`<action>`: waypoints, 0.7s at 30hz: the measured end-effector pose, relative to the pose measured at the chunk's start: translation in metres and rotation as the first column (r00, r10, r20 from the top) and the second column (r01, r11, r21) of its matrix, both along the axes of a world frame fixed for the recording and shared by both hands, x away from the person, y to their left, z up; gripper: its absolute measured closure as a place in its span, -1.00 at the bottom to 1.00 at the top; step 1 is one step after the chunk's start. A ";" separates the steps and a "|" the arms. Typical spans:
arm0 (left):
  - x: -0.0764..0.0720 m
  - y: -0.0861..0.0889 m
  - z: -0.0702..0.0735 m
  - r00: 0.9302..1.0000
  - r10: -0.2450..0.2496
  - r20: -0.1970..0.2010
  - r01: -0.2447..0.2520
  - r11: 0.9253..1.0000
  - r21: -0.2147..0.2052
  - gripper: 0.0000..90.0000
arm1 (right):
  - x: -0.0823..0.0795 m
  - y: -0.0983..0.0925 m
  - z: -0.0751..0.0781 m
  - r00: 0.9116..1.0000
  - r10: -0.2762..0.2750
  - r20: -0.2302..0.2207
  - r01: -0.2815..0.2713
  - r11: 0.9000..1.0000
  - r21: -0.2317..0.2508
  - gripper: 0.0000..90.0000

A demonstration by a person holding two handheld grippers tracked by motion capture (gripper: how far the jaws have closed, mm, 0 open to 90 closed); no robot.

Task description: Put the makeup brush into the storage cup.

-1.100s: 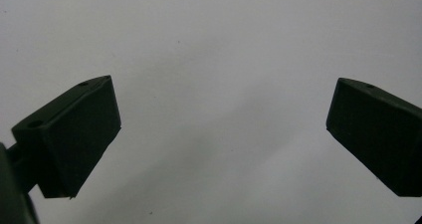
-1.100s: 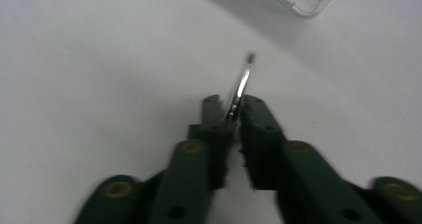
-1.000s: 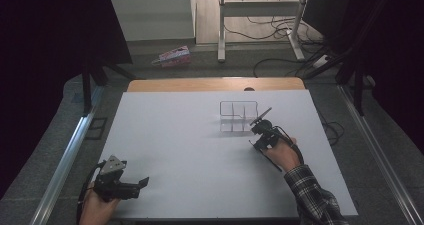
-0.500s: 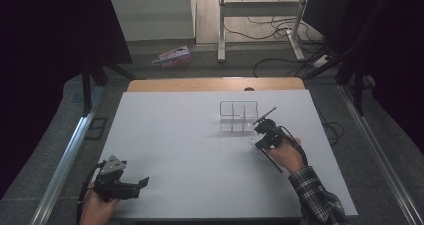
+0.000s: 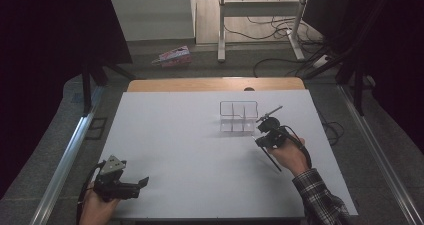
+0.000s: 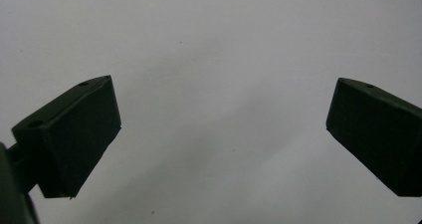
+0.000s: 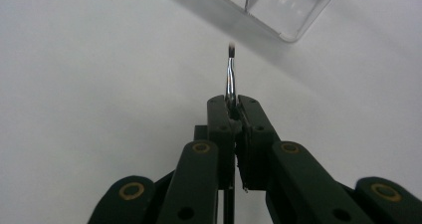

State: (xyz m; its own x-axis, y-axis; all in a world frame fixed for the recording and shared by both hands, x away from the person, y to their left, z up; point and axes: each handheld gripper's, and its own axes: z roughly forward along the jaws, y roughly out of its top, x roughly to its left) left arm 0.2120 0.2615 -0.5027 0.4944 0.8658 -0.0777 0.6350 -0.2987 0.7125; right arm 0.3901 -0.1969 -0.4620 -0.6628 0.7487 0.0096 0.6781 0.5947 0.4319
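My right gripper (image 5: 267, 121) hovers just right of a clear plastic compartment box (image 5: 239, 116) near the table's middle. It is shut on a thin brush (image 7: 230, 77). The brush's metal ferrule and dark tip stick out past the closed jaws of the right gripper (image 7: 233, 104) and point toward a corner of the clear box (image 7: 278, 5). In the high view the brush (image 5: 274, 111) slants above the hand. My left gripper (image 5: 142, 182) rests near the table's front left, and in its own view the left gripper (image 6: 224, 129) is open with nothing between the jaws.
The white tabletop (image 5: 190, 150) spreads between the two hands. Beyond its far wooden edge (image 5: 215, 84) the floor holds a pink packet (image 5: 172, 56), desk legs and loose cables (image 5: 280, 20). Metal rails (image 5: 65, 155) run along both sides.
The right hand has lifted a little and drifted slightly right with the brush still held. The left hand has stayed put.
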 end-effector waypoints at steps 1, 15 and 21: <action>0.000 0.000 0.000 1.000 0.002 0.001 -0.002 1.000 -0.001 -0.97 | -0.002 -0.001 0.003 1.000 0.002 0.013 -0.002 1.000 0.011 0.89; 0.000 0.000 0.000 1.000 0.003 0.003 -0.003 1.000 0.000 -0.97 | -0.015 -0.011 0.020 0.997 -0.001 0.083 -0.008 0.995 0.101 0.89; -0.001 0.000 0.001 1.000 0.004 0.006 -0.004 1.000 -0.002 -0.97 | -0.022 -0.015 0.025 0.993 -0.004 0.114 -0.014 0.988 0.154 0.89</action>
State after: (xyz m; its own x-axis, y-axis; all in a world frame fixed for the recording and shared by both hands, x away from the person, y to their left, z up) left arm 0.2115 0.2619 -0.5019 0.4913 0.8677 -0.0760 0.6318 -0.2949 0.7168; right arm 0.3681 -0.2115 -0.4370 -0.6697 0.7410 0.0490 0.6166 0.5182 0.5927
